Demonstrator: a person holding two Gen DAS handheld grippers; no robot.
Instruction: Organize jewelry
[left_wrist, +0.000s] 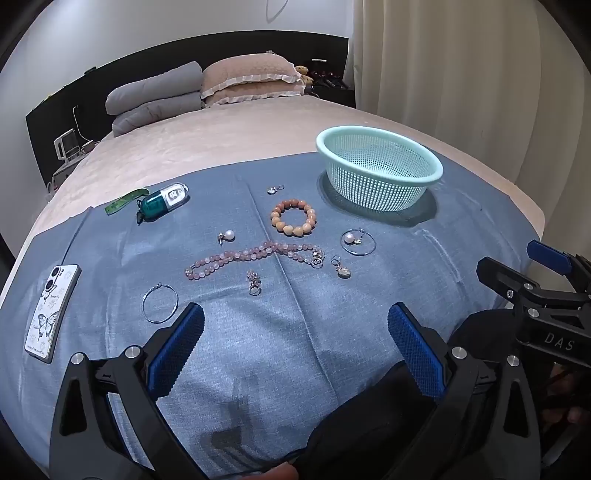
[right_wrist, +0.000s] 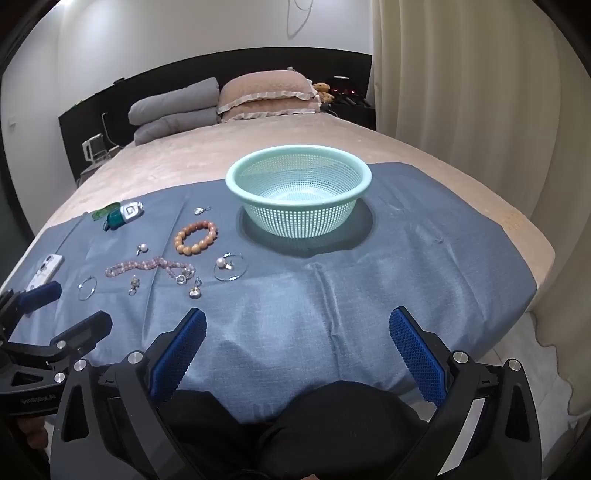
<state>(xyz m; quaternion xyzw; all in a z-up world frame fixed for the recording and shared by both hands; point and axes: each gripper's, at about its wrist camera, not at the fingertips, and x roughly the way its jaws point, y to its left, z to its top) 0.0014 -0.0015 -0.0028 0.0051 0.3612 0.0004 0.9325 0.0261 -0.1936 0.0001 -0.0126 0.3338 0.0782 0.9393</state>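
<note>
From your left wrist, the pink bead necklace (left_wrist: 255, 256) lay stretched on the blue cloth (left_wrist: 369, 295), left gripper (left_wrist: 295, 321) spread wide and empty. From your right wrist, right gripper (right_wrist: 297, 325) gaped empty before the mint plastic mesh basket (right_wrist: 298, 177) on the beige bed (right_wrist: 184, 162)

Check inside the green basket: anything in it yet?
The green basket looks empty: only its perforated floor and walls show. The near wall hides a strip of the floor behind it.
</note>
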